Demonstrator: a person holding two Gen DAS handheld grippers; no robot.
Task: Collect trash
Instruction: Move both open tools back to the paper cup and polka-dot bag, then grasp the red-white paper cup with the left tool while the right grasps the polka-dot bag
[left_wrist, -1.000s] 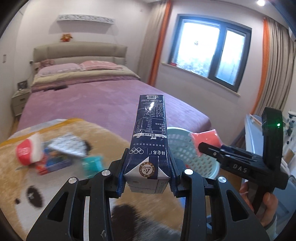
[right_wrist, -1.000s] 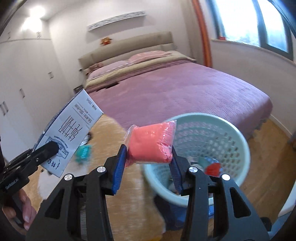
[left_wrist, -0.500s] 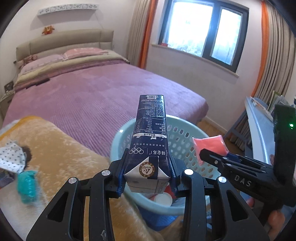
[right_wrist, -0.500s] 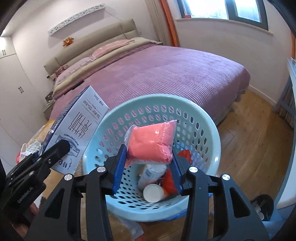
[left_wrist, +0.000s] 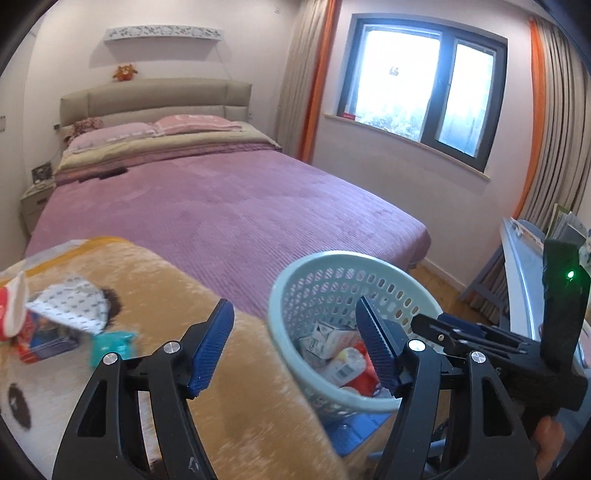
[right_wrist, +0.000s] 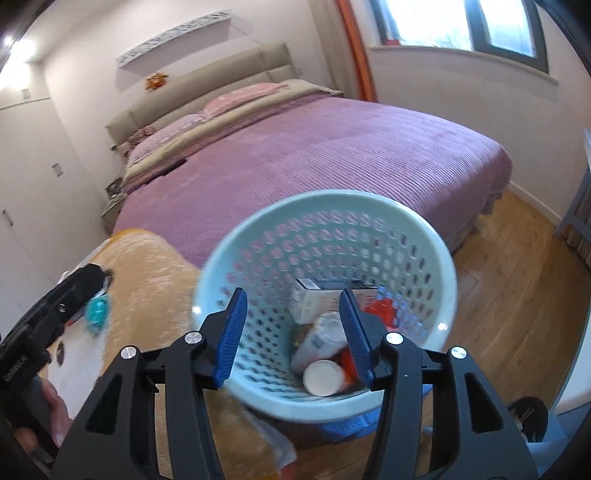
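A pale blue perforated basket (left_wrist: 291, 284) (right_wrist: 432, 236) stands by the foot of the bed and holds a carton (right_wrist: 314, 299), a cup (right_wrist: 321, 376) and red wrappers. My left gripper (left_wrist: 295, 339) is open and empty, beside the basket's rim. My right gripper (right_wrist: 293, 332) is open and empty above the basket's mouth; it also shows in the left wrist view (left_wrist: 480, 336). More trash lies on the tan plush blanket (left_wrist: 240, 387): a teal packet (left_wrist: 110, 343), a dotted white wrapper (left_wrist: 70, 306) and a red and blue pack (left_wrist: 40, 339).
A purple bed (left_wrist: 221, 206) fills the middle of the room. A white desk (left_wrist: 517, 266) stands at the right. A wood floor (right_wrist: 517, 266) lies past the basket. A nightstand (left_wrist: 33, 199) stands by the headboard.
Both grippers have opened. The dark blue carton has left my left gripper and the red packet has left my right gripper; a carton now lies in the basket.
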